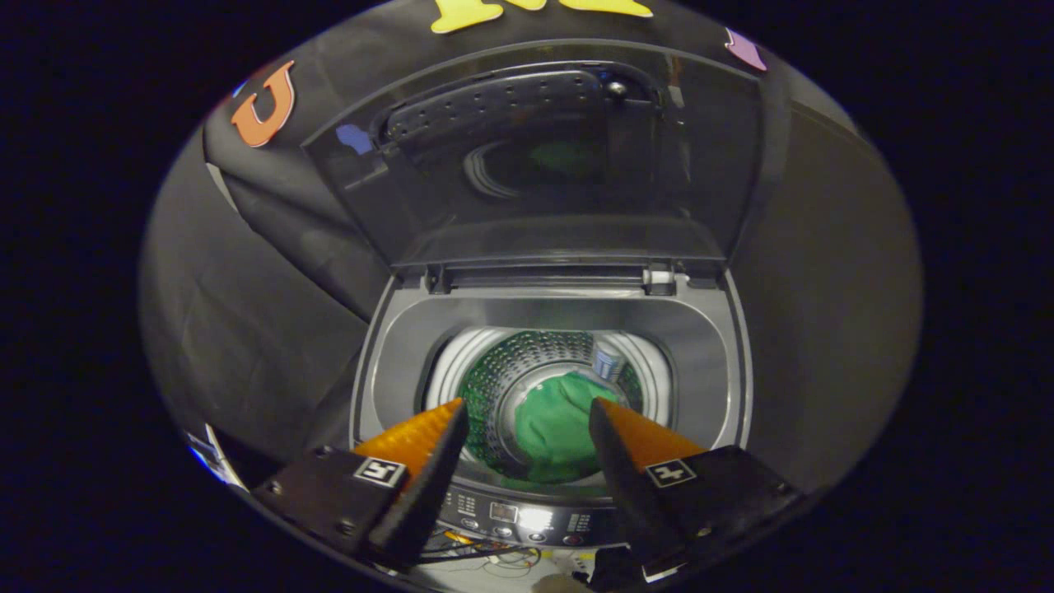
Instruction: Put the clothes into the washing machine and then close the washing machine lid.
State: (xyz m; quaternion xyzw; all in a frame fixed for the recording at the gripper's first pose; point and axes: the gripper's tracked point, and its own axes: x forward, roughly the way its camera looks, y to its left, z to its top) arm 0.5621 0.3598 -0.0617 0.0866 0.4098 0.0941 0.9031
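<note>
The gripper (529, 405) is being held above the front edge of the washing machine (387, 346), and its two fingers (428, 445) are being kept apart, released, with nothing being gripped between them. Through the gap between the fingers, a green garment (553, 432) is being seen lying at the bottom of the drum (502, 362), bunched loosely toward the middle. The perforated wall of the drum is being tinted green around the cloth. A small pale cylindrical part (608, 361) is being seen at the rear right of the drum wall, just beyond the right finger's tip; what it is cannot be told.

Just below the fingers, the control panel (527, 517) is being shown along the front of the machine, with a lit patch and rows of small buttons. A tangle of thin wires (486, 556) is being seen under the panel.

Beyond the drum, the lid (543, 165) is being held raised, standing open on its hinges (659, 280) at the back of the machine's top. A faint green reflection is being shown in its dark transparent pane. Behind and to both sides of the machine, the black cloth wall (247, 313) of the booth is being seen hanging in folds.
</note>
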